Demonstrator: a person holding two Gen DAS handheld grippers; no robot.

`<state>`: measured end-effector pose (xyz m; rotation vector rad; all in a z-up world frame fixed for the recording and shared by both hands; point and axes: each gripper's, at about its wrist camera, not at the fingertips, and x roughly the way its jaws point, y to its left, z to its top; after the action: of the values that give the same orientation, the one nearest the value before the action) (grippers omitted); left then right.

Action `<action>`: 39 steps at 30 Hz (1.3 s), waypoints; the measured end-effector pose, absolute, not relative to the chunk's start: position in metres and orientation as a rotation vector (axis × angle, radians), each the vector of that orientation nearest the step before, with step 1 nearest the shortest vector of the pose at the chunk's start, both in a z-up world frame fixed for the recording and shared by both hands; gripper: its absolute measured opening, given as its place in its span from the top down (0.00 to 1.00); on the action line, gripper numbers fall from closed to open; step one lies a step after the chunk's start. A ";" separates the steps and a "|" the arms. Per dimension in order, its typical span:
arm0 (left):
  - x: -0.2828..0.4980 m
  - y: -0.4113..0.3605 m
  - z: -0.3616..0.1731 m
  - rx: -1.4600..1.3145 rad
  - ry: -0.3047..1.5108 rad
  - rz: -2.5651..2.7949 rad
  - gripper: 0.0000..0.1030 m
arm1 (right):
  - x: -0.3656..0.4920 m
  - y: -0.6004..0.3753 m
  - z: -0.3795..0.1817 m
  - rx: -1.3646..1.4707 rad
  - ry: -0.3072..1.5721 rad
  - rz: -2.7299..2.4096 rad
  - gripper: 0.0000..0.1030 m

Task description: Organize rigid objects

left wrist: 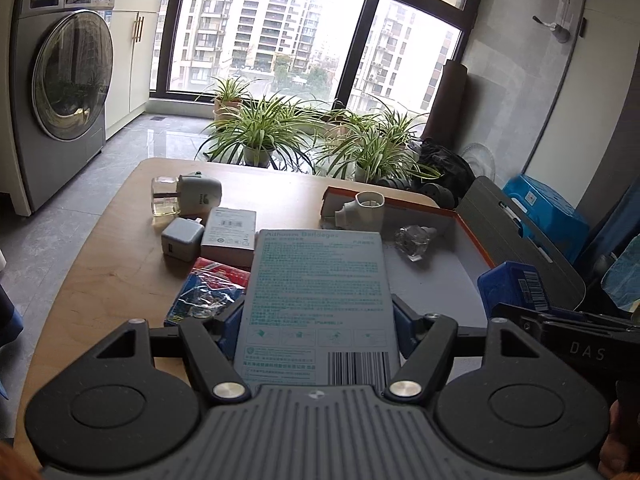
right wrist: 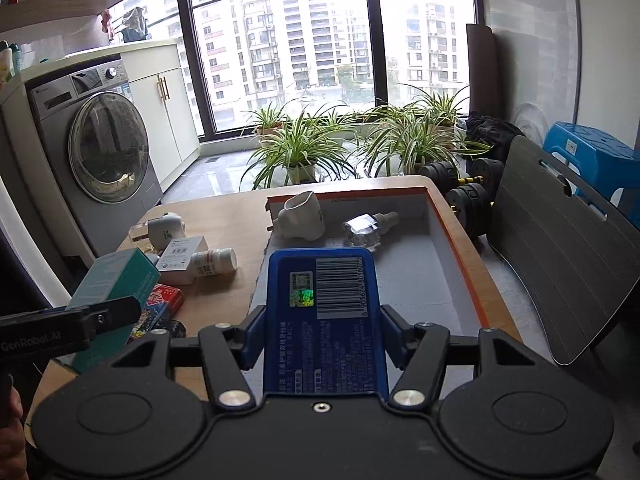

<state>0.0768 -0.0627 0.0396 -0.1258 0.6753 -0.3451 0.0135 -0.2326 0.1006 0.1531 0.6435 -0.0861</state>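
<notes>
My left gripper [left wrist: 318, 316] is shut on a pale blue bandage box [left wrist: 316, 300] and holds it above the table near the tray's left edge. My right gripper [right wrist: 322, 332] is shut on a dark blue box [right wrist: 324, 320] with a barcode, held over the near end of the orange-rimmed tray [right wrist: 456, 232]. The tray holds a white plug-in device [right wrist: 302, 216] and a clear glass bottle [right wrist: 366, 228]. In the right wrist view the bandage box [right wrist: 116, 280] and left gripper show at the left.
On the wooden table [left wrist: 120, 272] lie a white vaporizer with a bottle [left wrist: 188, 196], a grey charger [left wrist: 182, 242], a white carton [left wrist: 230, 230], a red and blue pack [left wrist: 208, 292] and a pill bottle [right wrist: 212, 262]. A grey chair [right wrist: 560, 248] stands at the right.
</notes>
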 end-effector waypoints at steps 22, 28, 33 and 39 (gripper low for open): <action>0.065 -0.120 0.045 -0.068 0.653 -0.436 0.30 | -0.010 -0.267 0.103 0.186 0.617 -0.137 0.31; 0.061 -0.126 0.043 -0.060 0.660 -0.445 0.30 | -0.014 -0.272 0.102 0.195 0.614 -0.148 0.31; 0.060 -0.129 0.041 -0.052 0.665 -0.444 0.30 | -0.015 -0.274 0.102 0.199 0.613 -0.145 0.31; 0.060 -0.129 0.041 -0.050 0.666 -0.437 0.30 | -0.015 -0.274 0.101 0.199 0.612 -0.143 0.31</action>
<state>0.0602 -0.1292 0.0411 -0.0496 0.6659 -0.4374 -0.0147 -0.2742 0.1011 0.1989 0.6122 -0.1435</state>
